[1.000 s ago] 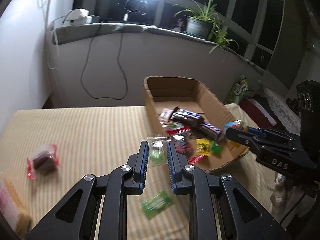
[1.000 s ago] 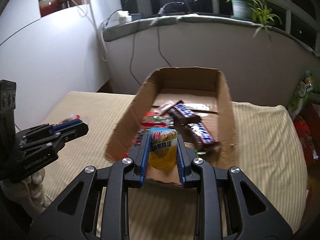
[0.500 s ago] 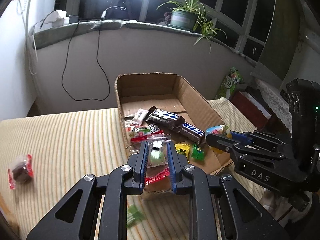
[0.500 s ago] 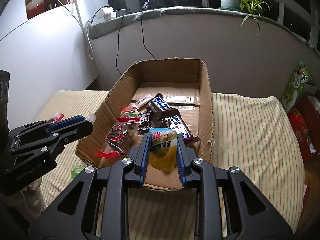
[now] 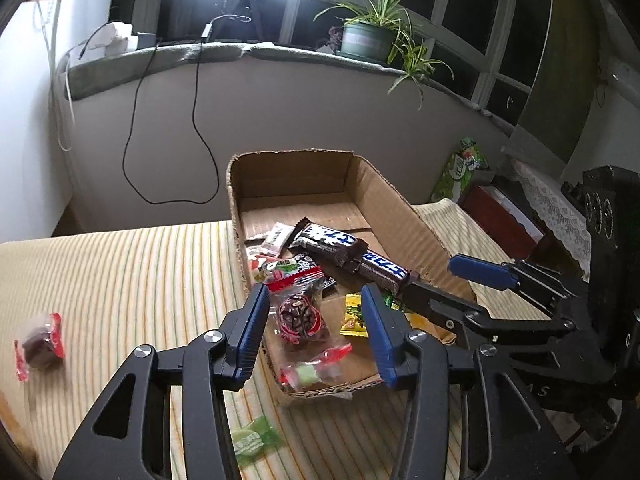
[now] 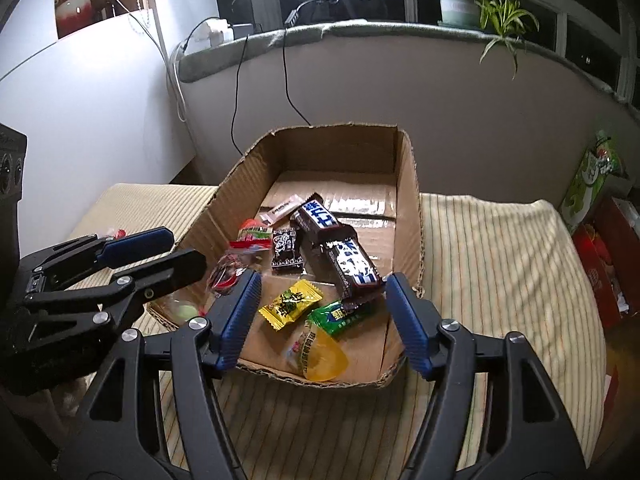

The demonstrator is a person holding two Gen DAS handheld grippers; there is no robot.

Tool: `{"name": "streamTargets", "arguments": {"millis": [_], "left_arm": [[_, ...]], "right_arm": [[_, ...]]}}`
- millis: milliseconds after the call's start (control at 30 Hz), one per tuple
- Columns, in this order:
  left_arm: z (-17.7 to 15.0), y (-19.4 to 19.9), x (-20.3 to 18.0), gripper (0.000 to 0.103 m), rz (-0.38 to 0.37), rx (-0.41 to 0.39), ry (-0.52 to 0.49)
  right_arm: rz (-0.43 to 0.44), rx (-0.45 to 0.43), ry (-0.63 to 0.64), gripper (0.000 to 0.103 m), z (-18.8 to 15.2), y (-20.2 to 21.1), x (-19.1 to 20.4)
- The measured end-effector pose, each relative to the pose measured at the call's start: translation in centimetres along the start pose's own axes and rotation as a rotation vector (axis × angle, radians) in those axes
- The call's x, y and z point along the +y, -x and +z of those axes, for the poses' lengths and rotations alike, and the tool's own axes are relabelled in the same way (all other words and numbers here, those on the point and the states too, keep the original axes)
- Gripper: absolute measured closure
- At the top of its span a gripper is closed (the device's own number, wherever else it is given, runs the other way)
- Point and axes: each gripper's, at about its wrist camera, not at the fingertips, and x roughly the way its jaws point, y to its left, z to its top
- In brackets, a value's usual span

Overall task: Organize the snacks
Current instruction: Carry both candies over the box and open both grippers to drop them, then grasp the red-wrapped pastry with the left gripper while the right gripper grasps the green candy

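Left tongs (image 5: 316,330) gape wide over the near end of the cardboard box (image 5: 394,204), nothing between the blue pads. Under them, inside the box, lies a clear packet with a dark round sweet (image 5: 298,316), and nearer the box's front edge a blurry packet with something pale green (image 5: 306,374); its print can't be read. Two dark chocolate bars (image 5: 352,254) lie end to end across the middle. Out on the striped bed cover (image 5: 120,276), a red-edged packet (image 5: 38,344) sits well apart at the left, smeared by blur, and a green packet (image 5: 254,440) lies just beside the box's front, partly hidden by the tongs' frame. Right tongs (image 5: 464,288) reach in over the box's right wall.

Over to the right wrist view: right tongs (image 6: 320,320) also spread apart and hold nothing. Below, in the box (image 6: 408,184), a yellow pouch (image 6: 320,354) rests at the front edge, beside a yellow sweet (image 6: 290,304) and a green one (image 6: 340,314). Left tongs (image 6: 160,254) cover the box's left wall.
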Motion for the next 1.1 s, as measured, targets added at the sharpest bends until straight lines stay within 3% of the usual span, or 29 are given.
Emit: {"name": "streamTargets", "arguments": {"millis": [167,400,533,767,1100], "left_arm": [[-0.1,0.6,0.8,0.057,0.007,-0.006,0.021],[-0.4,1.9,1.9,0.056,0.018,-0.02,0.044],[-0.7,2.7,2.8,0.047,0.031,-0.029,0.059],[-1.9,4.2,6.6,0.044,0.082,-0.025,0.126],[-4.0,6.3,12.6,0.044,0.171,-0.011,0.223]], "right_arm": [[-0.006,-0.004,0.003,0.026,-0.2,0.3,0.5],[0.001,-0.002,0.012,0.024,-0.6,0.9,1.5],[0.02,-0.004,0.017,0.023,-1.0,1.4,2.3],[0.131,0.009,0.029,0.02,-2.2,2.6,4.6],[0.305,0.151,0.145,0.02,-6.5,1.0,11.0]]}}
